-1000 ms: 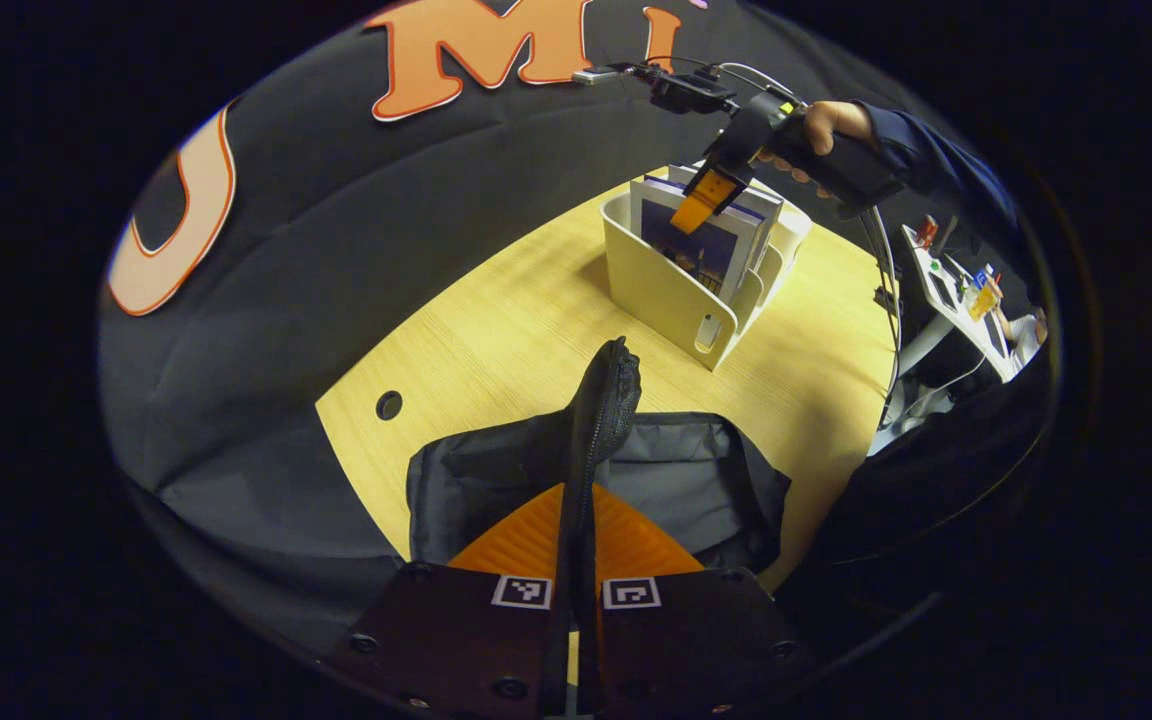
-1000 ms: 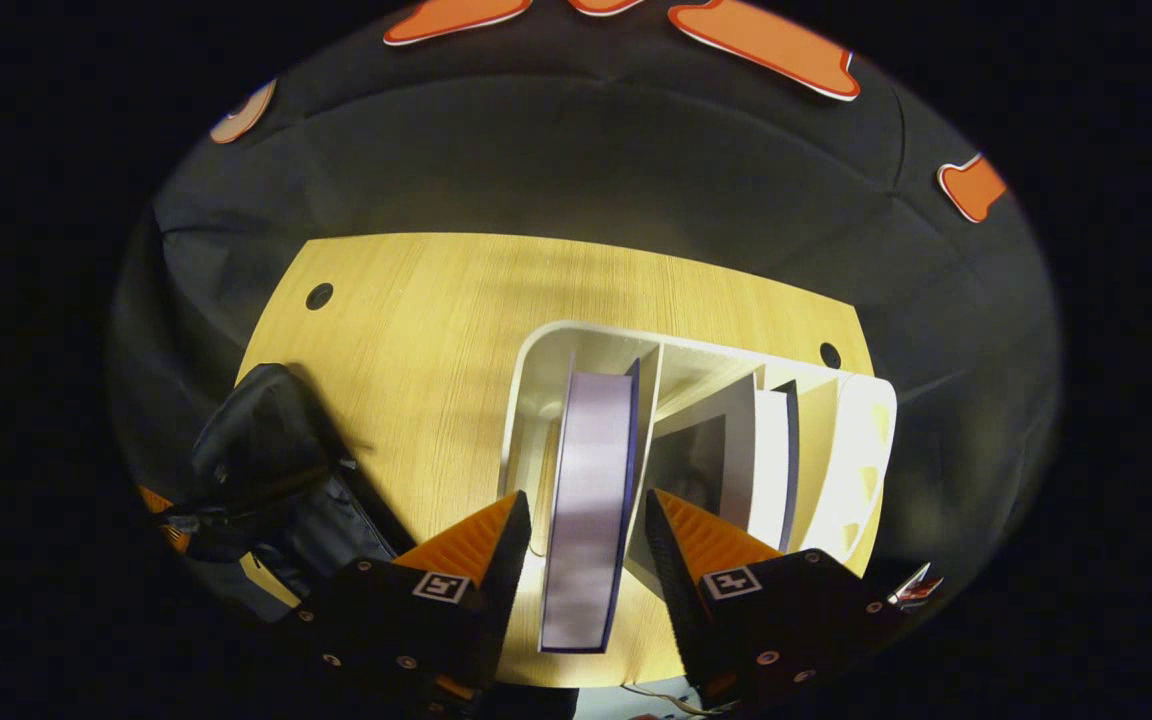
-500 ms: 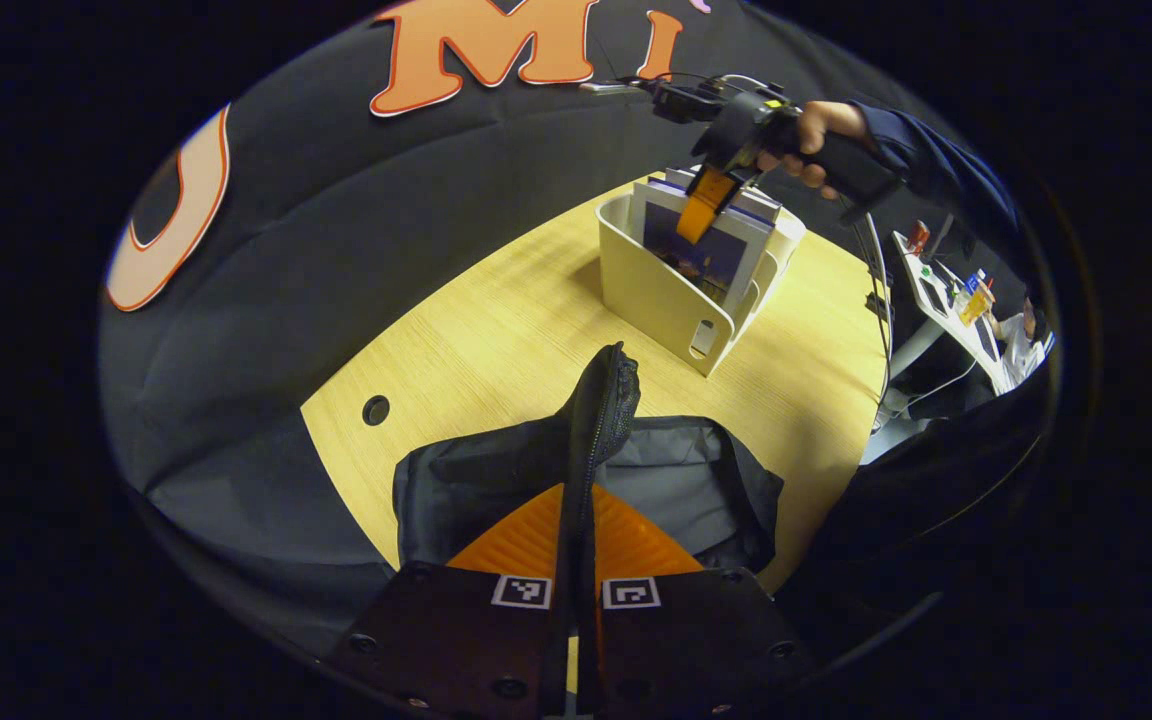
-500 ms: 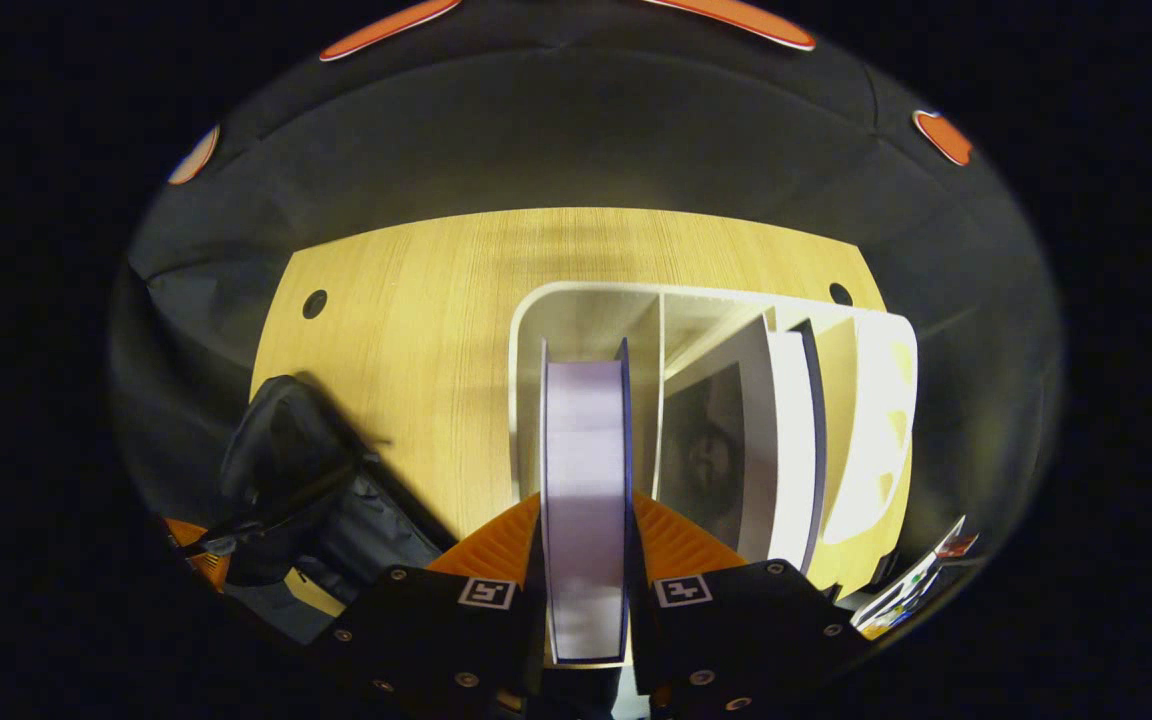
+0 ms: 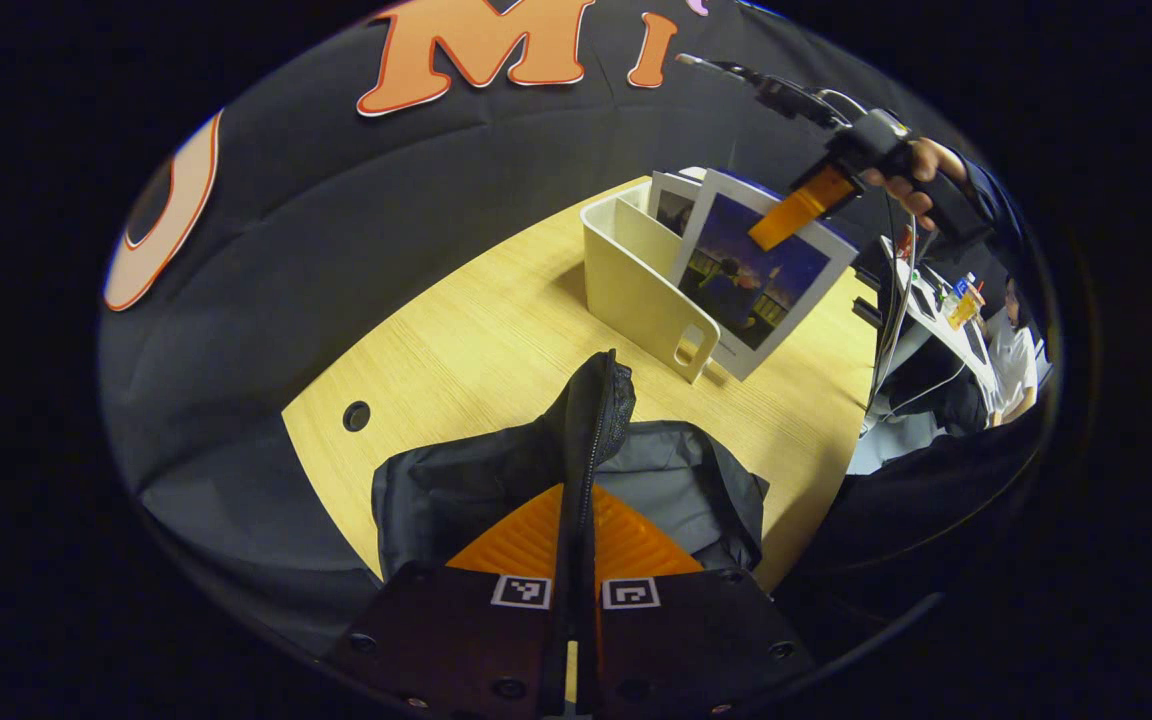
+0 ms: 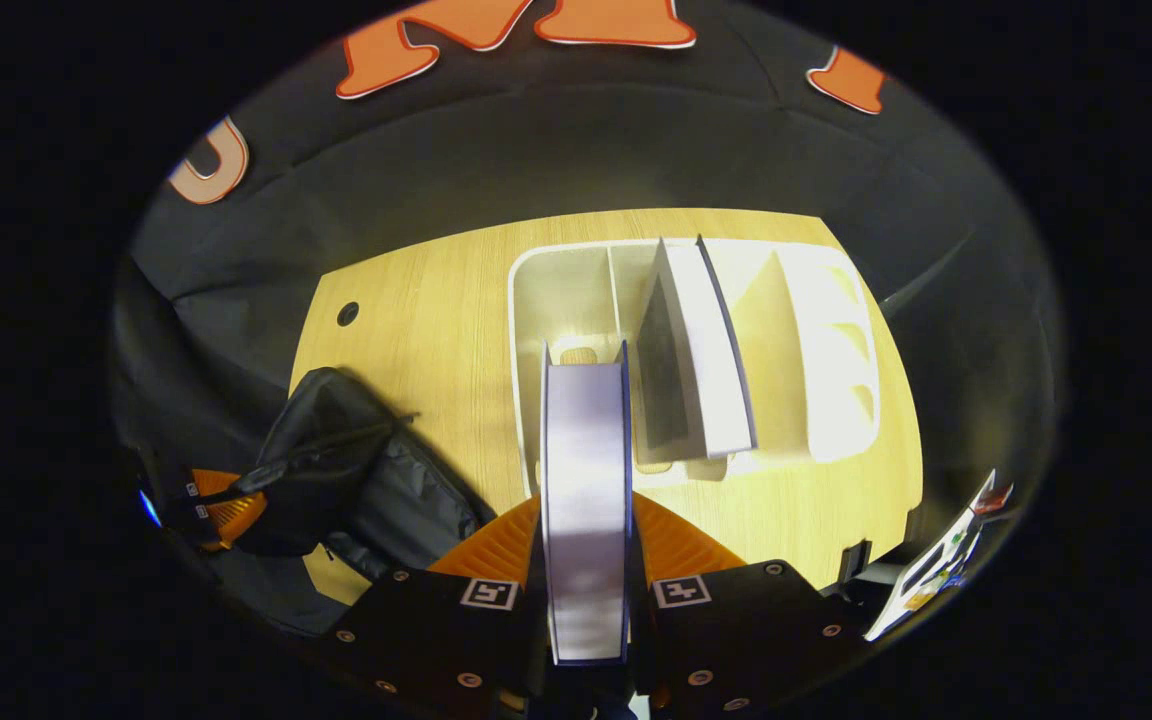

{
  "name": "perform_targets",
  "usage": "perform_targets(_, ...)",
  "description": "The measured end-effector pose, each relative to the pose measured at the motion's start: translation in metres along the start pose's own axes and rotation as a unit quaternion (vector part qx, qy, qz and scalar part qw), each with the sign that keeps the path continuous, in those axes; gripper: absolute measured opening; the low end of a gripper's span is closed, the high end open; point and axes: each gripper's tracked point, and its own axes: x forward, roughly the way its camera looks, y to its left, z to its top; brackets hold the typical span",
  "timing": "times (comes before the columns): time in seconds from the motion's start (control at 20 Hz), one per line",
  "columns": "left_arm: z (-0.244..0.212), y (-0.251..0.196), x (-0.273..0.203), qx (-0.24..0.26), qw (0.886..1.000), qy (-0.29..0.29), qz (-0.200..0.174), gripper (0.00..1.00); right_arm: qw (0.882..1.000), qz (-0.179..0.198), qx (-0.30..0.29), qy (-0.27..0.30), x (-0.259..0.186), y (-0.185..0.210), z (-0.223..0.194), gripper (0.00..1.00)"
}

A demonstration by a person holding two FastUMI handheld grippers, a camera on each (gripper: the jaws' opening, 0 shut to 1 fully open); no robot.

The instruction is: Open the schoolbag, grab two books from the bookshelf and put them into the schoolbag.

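My right gripper (image 6: 586,540) is shut on the top edge of a book (image 6: 586,480) and holds it lifted clear of the white bookshelf (image 6: 556,300). In the left gripper view that book (image 5: 751,275), with a night-scene cover, hangs tilted beside the bookshelf (image 5: 631,285) under the right gripper (image 5: 786,205). Another book (image 6: 701,355) leans inside the shelf. My left gripper (image 5: 576,530) is shut on the raised zipper edge of the black schoolbag (image 5: 596,400), which lies on the wooden table (image 5: 476,330). The schoolbag (image 6: 336,470) sits at the lower left in the right gripper view.
A cable hole (image 5: 357,415) sits in the table left of the bag. A hand (image 5: 921,165) with a dark sleeve holds the right gripper. Beyond the table's right edge stands a desk with small items (image 5: 956,300) and a person (image 5: 1011,350).
The right gripper closed on the book, then lifted it up and out of the shelf toward the right. The left gripper keeps its hold on the bag's edge.
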Motion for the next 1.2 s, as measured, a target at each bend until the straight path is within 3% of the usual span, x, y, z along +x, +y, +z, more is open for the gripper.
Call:
perform_targets(0.65,0.0,-0.011,0.005,-0.004,1.0,0.017,0.002,0.05,0.992,0.069,0.098,-0.04,-0.044,-0.01,-0.093,0.34)
perform_targets(0.95,0.002,-0.01,0.004,-0.018,1.0,0.024,0.001,0.05,0.973,0.145,0.171,-0.051,-0.045,0.004,-0.121,0.32)
perform_targets(1.2,0.009,-0.015,0.004,-0.015,0.999,0.033,0.003,0.04,0.956,0.204,0.198,-0.072,-0.046,0.022,-0.124,0.31)
